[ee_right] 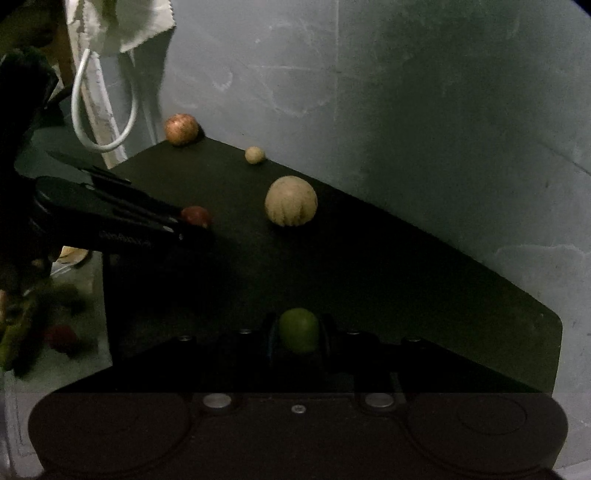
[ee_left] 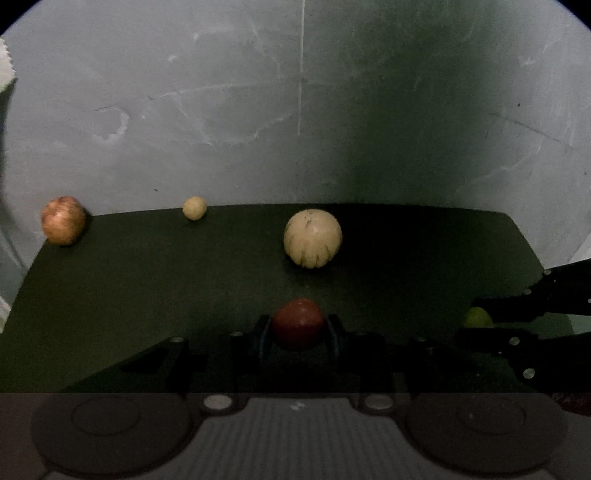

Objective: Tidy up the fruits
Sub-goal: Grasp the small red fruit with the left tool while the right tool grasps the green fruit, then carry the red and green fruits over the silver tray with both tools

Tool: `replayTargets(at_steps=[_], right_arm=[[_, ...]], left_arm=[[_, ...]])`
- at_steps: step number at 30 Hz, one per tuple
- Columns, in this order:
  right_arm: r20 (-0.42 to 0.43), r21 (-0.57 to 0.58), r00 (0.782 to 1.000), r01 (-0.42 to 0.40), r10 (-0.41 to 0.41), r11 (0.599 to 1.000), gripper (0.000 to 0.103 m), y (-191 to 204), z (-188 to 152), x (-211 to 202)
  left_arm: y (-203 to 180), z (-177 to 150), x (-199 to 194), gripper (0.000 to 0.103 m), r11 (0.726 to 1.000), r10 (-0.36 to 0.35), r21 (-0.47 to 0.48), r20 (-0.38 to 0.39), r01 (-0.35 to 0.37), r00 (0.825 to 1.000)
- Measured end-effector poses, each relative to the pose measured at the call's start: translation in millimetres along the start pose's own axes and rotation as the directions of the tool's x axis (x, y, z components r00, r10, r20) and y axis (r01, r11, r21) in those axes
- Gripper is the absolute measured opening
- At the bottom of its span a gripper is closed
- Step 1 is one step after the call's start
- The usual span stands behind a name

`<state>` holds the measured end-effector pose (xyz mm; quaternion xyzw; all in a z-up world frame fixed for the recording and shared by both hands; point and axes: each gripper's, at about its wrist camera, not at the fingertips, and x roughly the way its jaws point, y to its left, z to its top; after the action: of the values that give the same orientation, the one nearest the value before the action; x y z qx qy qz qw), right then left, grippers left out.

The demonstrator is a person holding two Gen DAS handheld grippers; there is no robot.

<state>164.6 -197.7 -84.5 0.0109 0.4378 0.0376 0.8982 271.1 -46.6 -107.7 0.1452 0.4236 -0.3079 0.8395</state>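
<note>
**A:** Down at the near edge of the dark surface [ee_left: 147,288], we've got both grippers busy. Our left gripper [ee_left: 299,326] has its fingers [ee_left: 263,334] closed in narrow around a red fruit [ee_left: 298,323], one finger touching each side. From the right wrist view that same red fruit [ee_right: 195,215] peeks out at the tip of the left gripper [ee_right: 184,225].

**B:** Yep, and our right gripper [ee_right: 298,334] is doing the same thing with a green fruit [ee_right: 299,329], fingers [ee_right: 327,336] snug against both sides of it. In the left wrist view we only catch a sliver of that green fruit [ee_left: 477,318] between the dark fingers of the right gripper [ee_left: 484,321].

**A:** Whether either fruit is lifted or sitting on the surface [ee_right: 406,277], we can't really tell, it's too dark down there.

**B:** Agreed. Further back we see a big pale melon [ee_left: 312,238] with faint stripes, sitting by itself near the middle. Then a small pale ball-shaped fruit [ee_left: 194,208] at the far edge, and a reddish-orange fruit [ee_left: 63,220] at the far left corner.

**A:** All three well apart from each other. Same trio from the right side: melon [ee_right: 291,200], small one [ee_right: 255,154], reddish one [ee_right: 181,129].

**B:** Also a white bag [ee_right: 122,26] with a loop handle hanging at upper left, in front of the grey wall [ee_right: 406,110].
</note>
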Motion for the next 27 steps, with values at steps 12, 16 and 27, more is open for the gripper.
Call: replayTargets(at_steps=[12, 16, 27], right_arm=[[0.093, -0.115, 0.992, -0.077, 0.087, 0.99, 0.025, 18.7, 10.3, -53.0], [0.116, -0.167, 0.985, -0.104, 0.124, 0.98, 0.025, 28.7, 11.2, -71.6], [0.161, -0.305, 0.953, -0.198, 0.256, 0.931, 0.025, 68.3, 10.6, -115.5]], left_arm=[[-18.2, -19.5, -65.1, 0.033, 0.992, 0.09, -0.096, 0.078, -0.082, 0.993], [-21.1, -33.3, -90.2, 0.033, 0.983, 0.133, -0.138, 0.101, -0.119, 0.986], [-23.4, -77.4, -154.3, 0.033, 0.937, 0.262, -0.27, 0.121, -0.223, 0.957]])
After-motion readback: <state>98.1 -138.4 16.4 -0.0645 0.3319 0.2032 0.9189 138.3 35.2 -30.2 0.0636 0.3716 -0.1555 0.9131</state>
